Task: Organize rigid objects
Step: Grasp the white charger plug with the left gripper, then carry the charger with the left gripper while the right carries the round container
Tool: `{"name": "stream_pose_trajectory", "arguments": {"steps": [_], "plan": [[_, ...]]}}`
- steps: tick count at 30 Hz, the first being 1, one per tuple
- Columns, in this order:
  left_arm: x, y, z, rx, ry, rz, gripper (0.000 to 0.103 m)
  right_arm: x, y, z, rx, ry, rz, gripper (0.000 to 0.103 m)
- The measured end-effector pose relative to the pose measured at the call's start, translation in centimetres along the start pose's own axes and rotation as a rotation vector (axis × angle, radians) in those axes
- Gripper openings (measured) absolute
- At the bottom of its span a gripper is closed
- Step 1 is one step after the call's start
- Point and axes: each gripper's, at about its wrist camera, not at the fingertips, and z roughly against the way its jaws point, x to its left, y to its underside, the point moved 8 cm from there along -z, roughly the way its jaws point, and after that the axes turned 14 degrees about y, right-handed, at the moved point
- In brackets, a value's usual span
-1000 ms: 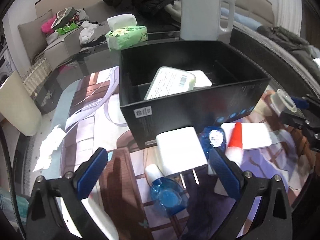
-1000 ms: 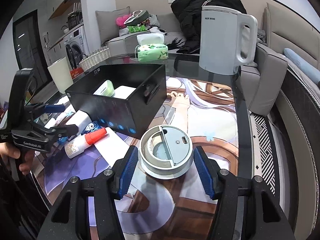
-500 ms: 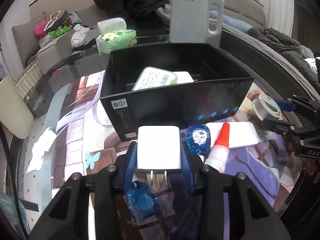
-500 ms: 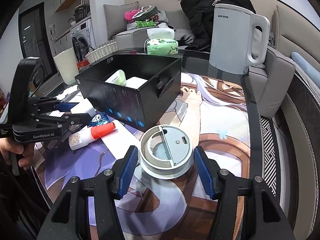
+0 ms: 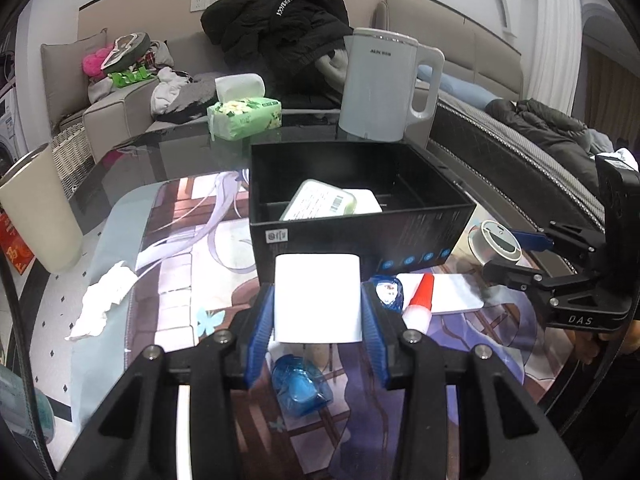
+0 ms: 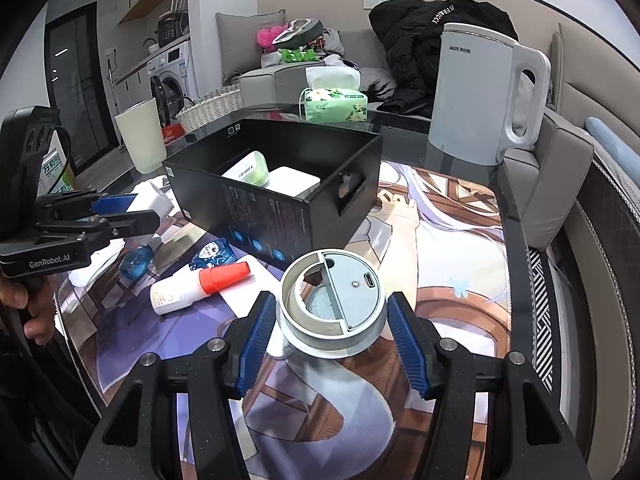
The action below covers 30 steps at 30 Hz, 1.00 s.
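L gripper (image 5: pixel 318 340) clamped on charger (image 5: pixel 318 298), raised just before box (image 5: pixel 360 216). R gripper (image 6: pixel 332 334) gripping round device (image 6: pixel 334 300). Risk: charger clipping box wall, slipping from pads.

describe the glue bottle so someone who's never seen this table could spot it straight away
Find the black box in the middle of the table mat. The glue bottle lies on its side on the mat just in front of the box, beside a small blue packet. It is the only white bottle with a ribbed orange-red cone cap.
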Motion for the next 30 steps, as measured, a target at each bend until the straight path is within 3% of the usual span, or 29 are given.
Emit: {"name": "stream_pose_trajectory", "arguments": {"steps": [9,18,19,21,27,30], "plan": [[-0.9,-2.2,2.1,-0.086,0.015,-0.021,0.04,1.0,-2.5,1.6,-0.058,-0.017,-0.004,0.058],[-1.6,-4.2,3.5,-0.121,0.019,-0.049,0.041,1.8,-4.8,3.1,-0.103,-0.017,-0.002,0.058],[-1.6,-4.6,3.5,-0.124,0.018,-0.054,0.041,1.9,-5.1,3.2,-0.108,-0.017,0.0,0.055],[-1.6,-5.2,3.5,-0.133,0.014,-0.062,0.041,2.0,-5.5,2.9,-0.098,-0.024,0.006,0.024],[-1.5,-5.6,3.3,-0.137,0.024,-0.061,0.041,1.5,-4.6,1.1,-0.048,-0.005,0.014,0.026],[-1.3,-5.4,3.1,-0.134,0.029,-0.051,0.041,1.5,-2.9,0.8,-0.019,-0.026,0.02,0.046]]}}
